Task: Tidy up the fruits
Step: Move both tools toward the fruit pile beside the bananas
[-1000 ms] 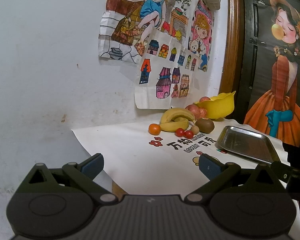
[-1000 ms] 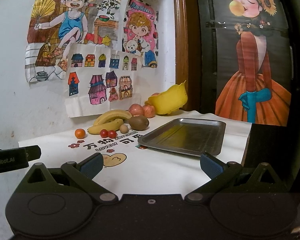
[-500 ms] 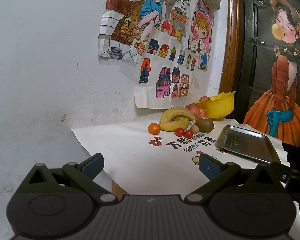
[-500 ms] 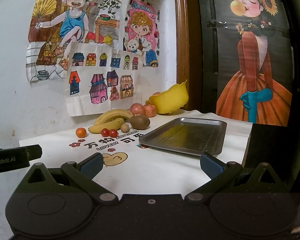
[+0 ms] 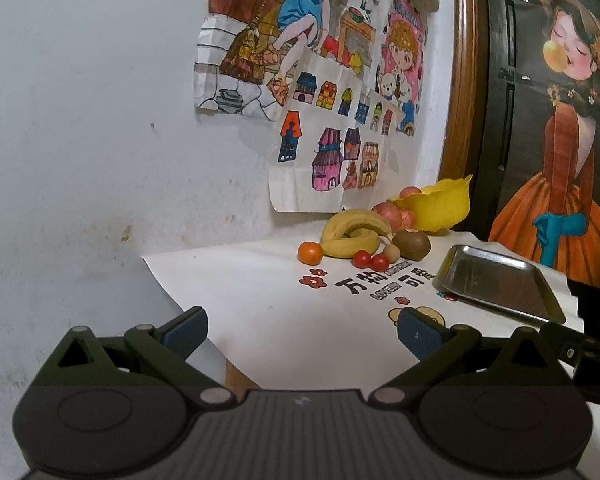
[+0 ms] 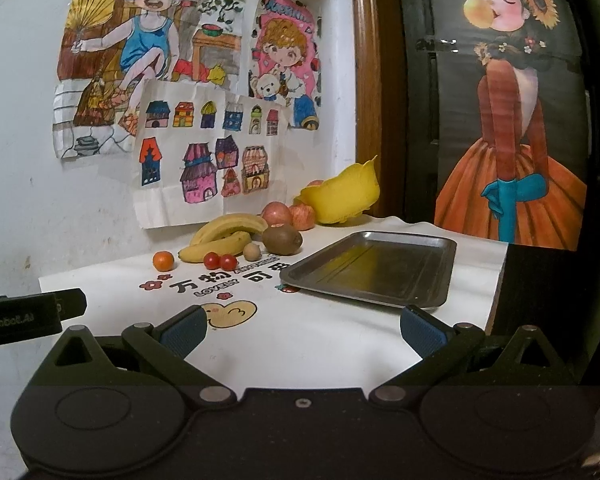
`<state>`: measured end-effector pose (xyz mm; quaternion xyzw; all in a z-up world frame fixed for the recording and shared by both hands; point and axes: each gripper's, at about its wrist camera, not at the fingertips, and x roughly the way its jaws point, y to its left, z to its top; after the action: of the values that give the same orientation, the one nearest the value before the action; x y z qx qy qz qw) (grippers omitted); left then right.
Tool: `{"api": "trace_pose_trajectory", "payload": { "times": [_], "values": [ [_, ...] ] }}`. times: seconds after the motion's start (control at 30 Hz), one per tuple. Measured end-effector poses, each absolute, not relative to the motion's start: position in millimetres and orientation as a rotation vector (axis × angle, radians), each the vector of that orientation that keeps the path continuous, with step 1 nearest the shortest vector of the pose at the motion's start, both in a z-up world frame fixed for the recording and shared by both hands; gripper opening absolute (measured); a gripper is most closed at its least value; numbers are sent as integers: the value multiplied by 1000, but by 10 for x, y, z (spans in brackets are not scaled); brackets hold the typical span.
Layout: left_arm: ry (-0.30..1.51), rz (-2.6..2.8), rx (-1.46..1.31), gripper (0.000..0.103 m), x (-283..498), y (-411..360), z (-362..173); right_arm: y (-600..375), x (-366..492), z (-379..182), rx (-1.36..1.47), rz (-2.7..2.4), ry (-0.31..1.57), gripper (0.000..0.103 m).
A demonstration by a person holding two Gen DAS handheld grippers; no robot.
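Note:
Fruit lies in a cluster at the back of the white tablecloth: two bananas, a kiwi, a small orange, two cherry tomatoes, a small tan fruit and apples. A yellow bowl stands behind them. A metal tray lies empty to the right. My left gripper and right gripper are both open, empty, well short of the fruit.
Children's drawings hang on the white wall behind the table. A wooden frame and a dark panel with a painted figure stand at the right. The table's left edge drops off near my left gripper.
Both views shifted only slightly; the right gripper has crept a little forward and up. Nothing on the table has moved.

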<state>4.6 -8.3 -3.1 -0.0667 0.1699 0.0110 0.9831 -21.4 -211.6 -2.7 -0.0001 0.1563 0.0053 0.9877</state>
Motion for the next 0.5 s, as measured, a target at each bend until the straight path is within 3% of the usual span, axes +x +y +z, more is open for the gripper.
{"api": "trace_pose_trajectory", "payload": {
  "times": [0.5],
  "values": [
    [439,-78,-51,103,1095,423,204,-2179,824,555,24,355,419,102]
  ]
}}
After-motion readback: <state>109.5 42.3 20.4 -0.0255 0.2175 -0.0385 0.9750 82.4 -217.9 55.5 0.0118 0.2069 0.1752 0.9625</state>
